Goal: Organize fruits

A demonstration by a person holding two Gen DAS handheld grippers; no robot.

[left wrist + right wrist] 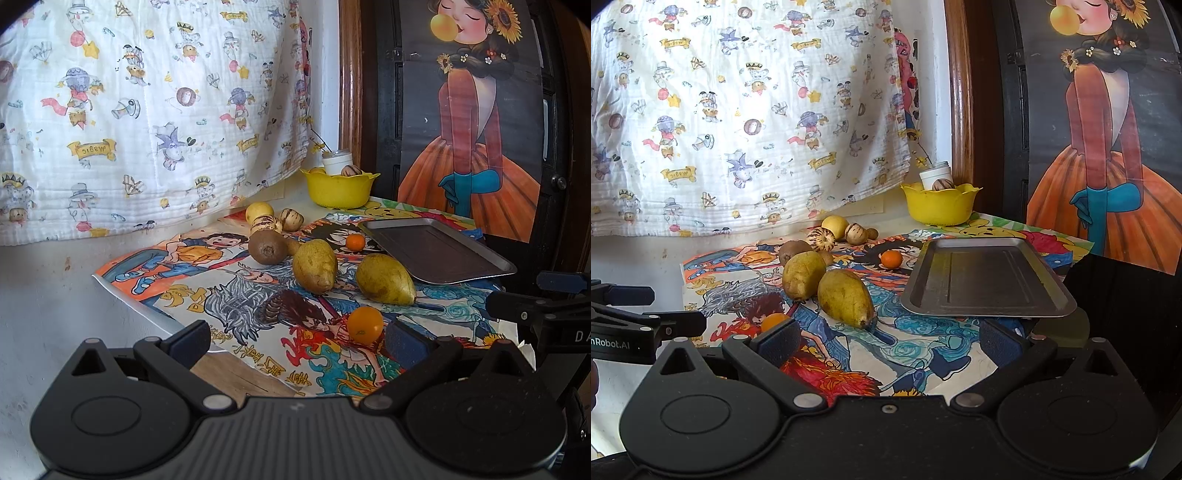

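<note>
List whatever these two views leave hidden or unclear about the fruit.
- Yellow bowl: its wall hides the contents in both views; only a striped fruit and a white jar show above the rim.
- Near orange: right view, mostly behind the right gripper's finger.
- Small brown fruit: left view, largely behind the kiwi.

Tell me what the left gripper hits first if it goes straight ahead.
Probably the near orange, just ahead of the open left gripper and right of centre; dead centre it may pass to the pear. Depth is unclear.
</note>
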